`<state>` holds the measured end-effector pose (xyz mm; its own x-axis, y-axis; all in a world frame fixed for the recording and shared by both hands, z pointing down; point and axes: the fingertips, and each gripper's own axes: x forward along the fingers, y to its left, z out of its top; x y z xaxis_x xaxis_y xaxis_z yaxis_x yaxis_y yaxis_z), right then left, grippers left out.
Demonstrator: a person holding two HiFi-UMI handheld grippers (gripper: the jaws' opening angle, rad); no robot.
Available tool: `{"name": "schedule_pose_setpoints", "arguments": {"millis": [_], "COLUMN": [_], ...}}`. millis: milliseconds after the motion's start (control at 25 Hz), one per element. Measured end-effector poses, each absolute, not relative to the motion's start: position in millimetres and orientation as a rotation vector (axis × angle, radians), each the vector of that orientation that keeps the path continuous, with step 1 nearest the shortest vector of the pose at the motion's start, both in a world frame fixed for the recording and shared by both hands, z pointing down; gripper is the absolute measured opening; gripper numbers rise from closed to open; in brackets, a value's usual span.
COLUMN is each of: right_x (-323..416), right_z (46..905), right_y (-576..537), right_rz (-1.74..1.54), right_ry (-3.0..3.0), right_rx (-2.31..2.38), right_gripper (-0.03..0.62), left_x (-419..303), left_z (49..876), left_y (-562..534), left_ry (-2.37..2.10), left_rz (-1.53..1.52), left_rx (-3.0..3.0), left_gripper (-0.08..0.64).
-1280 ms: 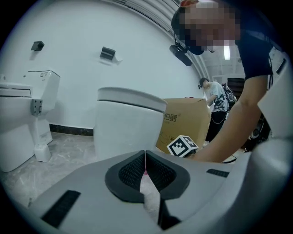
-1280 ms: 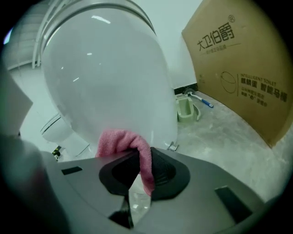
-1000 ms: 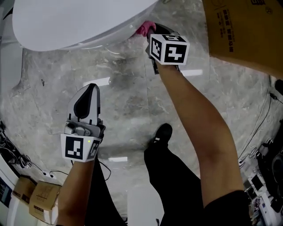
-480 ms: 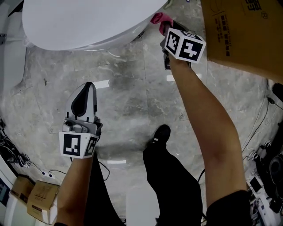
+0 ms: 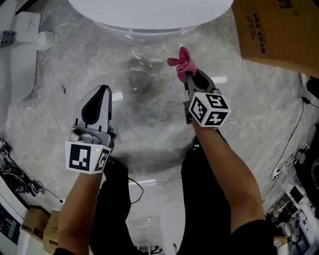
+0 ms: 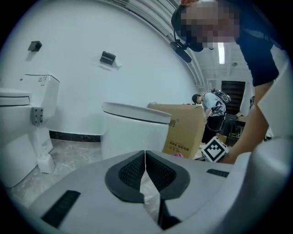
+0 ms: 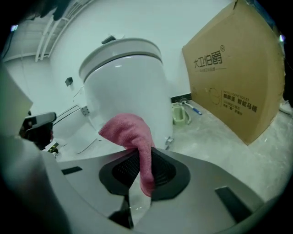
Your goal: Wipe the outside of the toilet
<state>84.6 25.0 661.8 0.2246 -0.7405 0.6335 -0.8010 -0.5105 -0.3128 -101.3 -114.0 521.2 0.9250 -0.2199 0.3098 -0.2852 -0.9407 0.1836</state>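
While the right gripper, pinching the cloth, is hanging nearer the toilet at frame top, the left gripper is idling clenched, empty.

Two light grey grippers on show here. The left gripper has a smooth tapered shell with a black oval inset. A tiny green light glows just above its left marker cube, which is white with black squares. The right gripper carries a right marker cube in the same black and white. Up close, the jaws wear black ribbed pads set in pale grey plastic. The person wears black trousers and a dark navy short sleeve.
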Motion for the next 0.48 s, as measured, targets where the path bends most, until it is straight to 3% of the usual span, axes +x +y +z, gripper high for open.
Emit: {"name": "schedule_pose_setpoints", "arguments": {"millis": [240,480], "right_x": [-30.8,-58.0], "right_z": [684.0,731.4], "right_y": [-50.2,-148.3], "right_rz": [1.258,1.32], "right_ry": [-1.649,-1.623], "right_rx": [2.345,2.452], "right_gripper": [0.074,0.074], "left_x": [-143.7,-181.1], "left_z": [529.1,550.5], "left_y": [-158.4,-195.6], "left_ry": [-0.36,-0.386], "left_rz": [0.382,0.337], "left_rx": [2.892,2.891], "left_gripper": [0.018,0.018]}}
